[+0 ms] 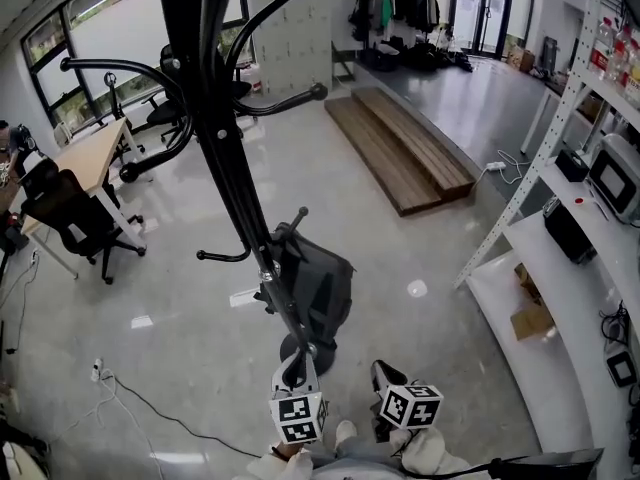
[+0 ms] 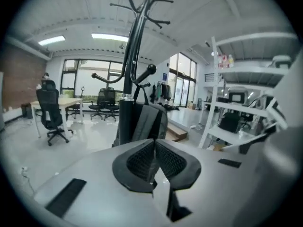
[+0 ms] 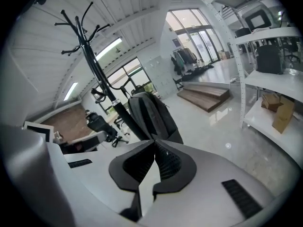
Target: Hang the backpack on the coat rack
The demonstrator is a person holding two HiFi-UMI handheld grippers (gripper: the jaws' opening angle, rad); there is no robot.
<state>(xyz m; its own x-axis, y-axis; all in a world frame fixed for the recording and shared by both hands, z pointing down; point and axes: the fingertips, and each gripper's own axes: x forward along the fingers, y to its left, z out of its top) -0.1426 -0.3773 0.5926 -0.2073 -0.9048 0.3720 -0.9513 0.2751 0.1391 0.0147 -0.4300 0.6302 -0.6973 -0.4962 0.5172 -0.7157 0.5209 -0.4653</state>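
Left gripper, right gripper closed, empty; backpack on coat rack

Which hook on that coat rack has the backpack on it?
The short low hook just above the backpack; the long curved hooks higher up are bare.

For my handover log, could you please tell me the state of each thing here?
Backpack, hanging, held by neither gripper.
Coat rack, upright, carrying the backpack.
Left gripper, shut, empty.
Right gripper, shut, empty.
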